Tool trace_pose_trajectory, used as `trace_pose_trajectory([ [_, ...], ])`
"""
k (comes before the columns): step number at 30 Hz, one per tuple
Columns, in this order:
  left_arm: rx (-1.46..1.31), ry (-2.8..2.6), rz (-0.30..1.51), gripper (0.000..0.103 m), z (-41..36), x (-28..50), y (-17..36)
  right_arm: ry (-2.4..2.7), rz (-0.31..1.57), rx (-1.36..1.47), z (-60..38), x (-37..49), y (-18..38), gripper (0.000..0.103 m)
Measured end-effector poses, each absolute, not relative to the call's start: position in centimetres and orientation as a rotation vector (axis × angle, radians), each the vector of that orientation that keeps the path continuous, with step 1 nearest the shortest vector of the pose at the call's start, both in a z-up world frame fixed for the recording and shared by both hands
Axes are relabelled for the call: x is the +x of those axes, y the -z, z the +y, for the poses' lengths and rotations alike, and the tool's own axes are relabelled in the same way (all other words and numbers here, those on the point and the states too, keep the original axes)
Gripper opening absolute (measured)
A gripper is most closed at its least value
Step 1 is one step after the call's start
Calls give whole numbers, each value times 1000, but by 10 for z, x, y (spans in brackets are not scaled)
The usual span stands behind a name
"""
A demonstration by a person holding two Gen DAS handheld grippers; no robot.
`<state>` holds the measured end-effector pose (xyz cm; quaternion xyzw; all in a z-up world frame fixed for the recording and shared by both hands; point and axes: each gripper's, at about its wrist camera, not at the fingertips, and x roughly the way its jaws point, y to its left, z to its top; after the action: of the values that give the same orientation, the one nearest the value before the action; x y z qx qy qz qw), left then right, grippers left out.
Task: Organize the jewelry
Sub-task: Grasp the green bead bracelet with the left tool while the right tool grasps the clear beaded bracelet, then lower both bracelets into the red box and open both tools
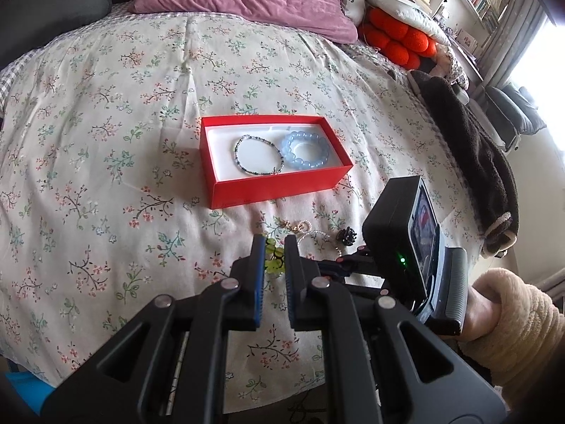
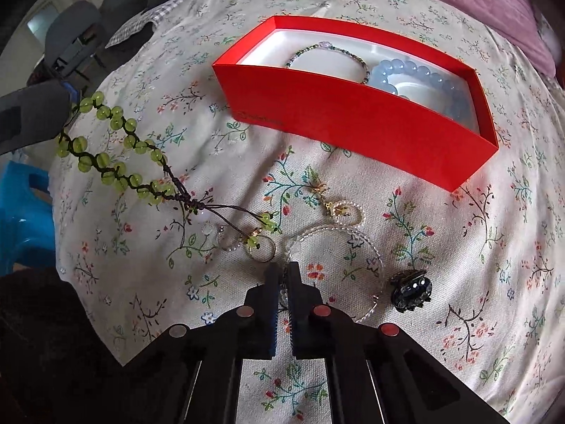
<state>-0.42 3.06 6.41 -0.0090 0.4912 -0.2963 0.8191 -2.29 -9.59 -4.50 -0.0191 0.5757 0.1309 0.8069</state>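
On the flowery bed (image 2: 441, 247), the red box (image 2: 353, 130) sits near to collect jewelry. Left tongs (image 1: 274, 243) grip the green bead bracelet (image 2: 116, 155), lifting it; right tongs (image 2: 281, 272) are squeezed tight on the clear bead bracelet (image 2: 353, 236).

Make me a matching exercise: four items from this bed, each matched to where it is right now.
Things:
1. blue bead bracelet
2. green bead bracelet
3. black hair clip
4. clear bead strand

Places:
A. pinched in the right tongs
B. lying loose on the bedspread
C. inside the red box
D. hanging from the left tongs

Pairs: 1-C, 2-D, 3-B, 4-A
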Motion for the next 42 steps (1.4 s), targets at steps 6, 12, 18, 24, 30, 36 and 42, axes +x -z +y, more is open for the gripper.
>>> trace_pose_trajectory([
  [6,-50,639,990,12,35,-4,-82,-312,1206,-4,-101,-29,25,4],
  [12,-70,635,957,12,37,0,-92,-338,1150,47,-116,-34,-5,4],
  [18,-94,629,939,12,37,5,-99,-330,1082,102,-129,-28,-36,4],
  [24,-139,641,926,12,25,16,-107,-292,1019,168,-147,-20,-60,4],
  [30,-177,677,911,12,-11,38,-109,-227,946,242,-173,-1,-81,4],
  [36,-248,684,920,12,-28,65,-101,-139,909,284,-196,18,-85,4],
  [42,-152,553,1028,12,-26,94,-60,-141,936,302,-194,35,-73,4],
])
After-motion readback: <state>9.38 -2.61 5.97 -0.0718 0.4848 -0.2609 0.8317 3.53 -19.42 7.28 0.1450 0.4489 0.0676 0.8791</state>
